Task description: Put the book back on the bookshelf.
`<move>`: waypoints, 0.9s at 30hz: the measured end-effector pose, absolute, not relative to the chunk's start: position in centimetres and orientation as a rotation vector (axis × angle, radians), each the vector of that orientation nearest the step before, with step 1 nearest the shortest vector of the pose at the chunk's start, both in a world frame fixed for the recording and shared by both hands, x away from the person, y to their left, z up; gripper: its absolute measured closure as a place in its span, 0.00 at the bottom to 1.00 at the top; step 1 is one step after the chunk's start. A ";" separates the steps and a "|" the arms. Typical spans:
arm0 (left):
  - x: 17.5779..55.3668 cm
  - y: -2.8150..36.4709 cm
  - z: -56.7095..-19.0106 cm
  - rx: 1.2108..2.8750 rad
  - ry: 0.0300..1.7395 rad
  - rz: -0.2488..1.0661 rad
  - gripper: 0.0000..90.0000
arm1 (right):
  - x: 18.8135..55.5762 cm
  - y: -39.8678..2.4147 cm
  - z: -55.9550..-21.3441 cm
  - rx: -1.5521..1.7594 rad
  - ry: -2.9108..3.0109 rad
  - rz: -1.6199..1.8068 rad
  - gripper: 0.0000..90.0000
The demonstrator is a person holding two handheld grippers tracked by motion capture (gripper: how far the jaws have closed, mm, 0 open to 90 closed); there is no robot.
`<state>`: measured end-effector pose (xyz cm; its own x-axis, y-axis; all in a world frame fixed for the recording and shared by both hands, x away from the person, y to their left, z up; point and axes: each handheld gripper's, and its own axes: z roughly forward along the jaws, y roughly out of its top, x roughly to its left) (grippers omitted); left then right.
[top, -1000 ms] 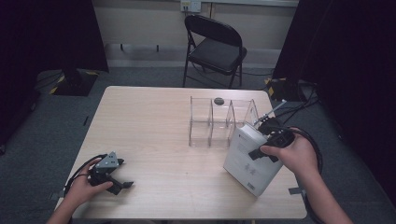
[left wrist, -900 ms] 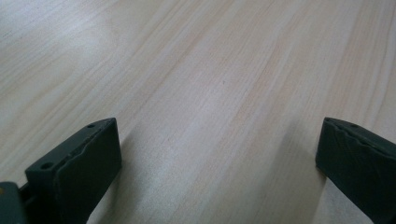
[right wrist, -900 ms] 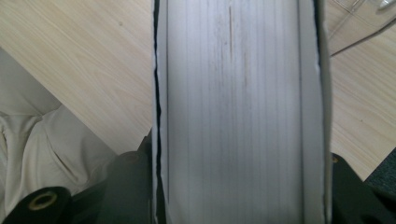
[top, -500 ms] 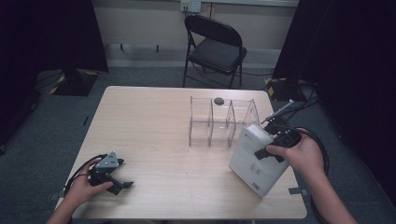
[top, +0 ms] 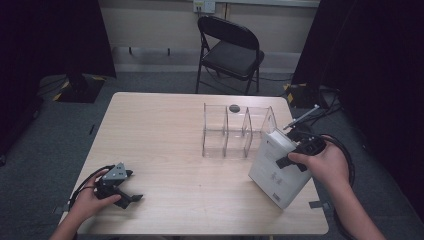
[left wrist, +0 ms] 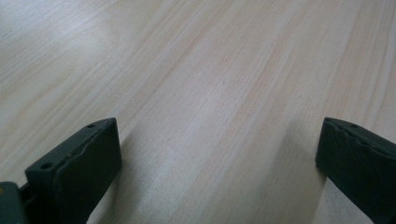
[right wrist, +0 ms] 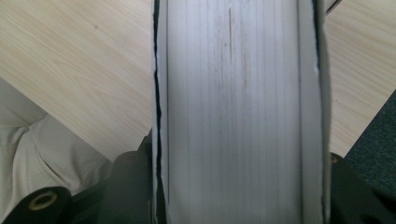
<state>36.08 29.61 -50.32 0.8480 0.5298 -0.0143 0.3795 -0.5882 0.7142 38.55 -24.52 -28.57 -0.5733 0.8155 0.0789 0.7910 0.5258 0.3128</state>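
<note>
— So how far along is this?
— Partway. Nearest, the left gripper [top: 131, 196] is resting spread and empty on the table [top: 165, 140]. The right gripper [top: 286, 159] is pinching the white book [top: 276, 172], tilting it above the table's right edge; it is not yet going into the clear rack [top: 235, 131] just beyond.

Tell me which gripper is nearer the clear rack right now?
Right. The right gripper holds the white book just beside the clear rack, at its right end. The left gripper rests open on the table's near left corner, far from it.
</note>
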 end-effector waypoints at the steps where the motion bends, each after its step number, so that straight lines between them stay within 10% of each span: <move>1: 36.1 29.6 -50.3 2.267 0.658 0.257 0.00 | 38.6 -24.6 -28.5 1.420 2.677 0.484 0.58; 27: 36.1 29.6 -50.3 2.269 0.653 0.259 0.00 | 40.8 -24.0 -28.6 1.445 2.637 0.441 0.58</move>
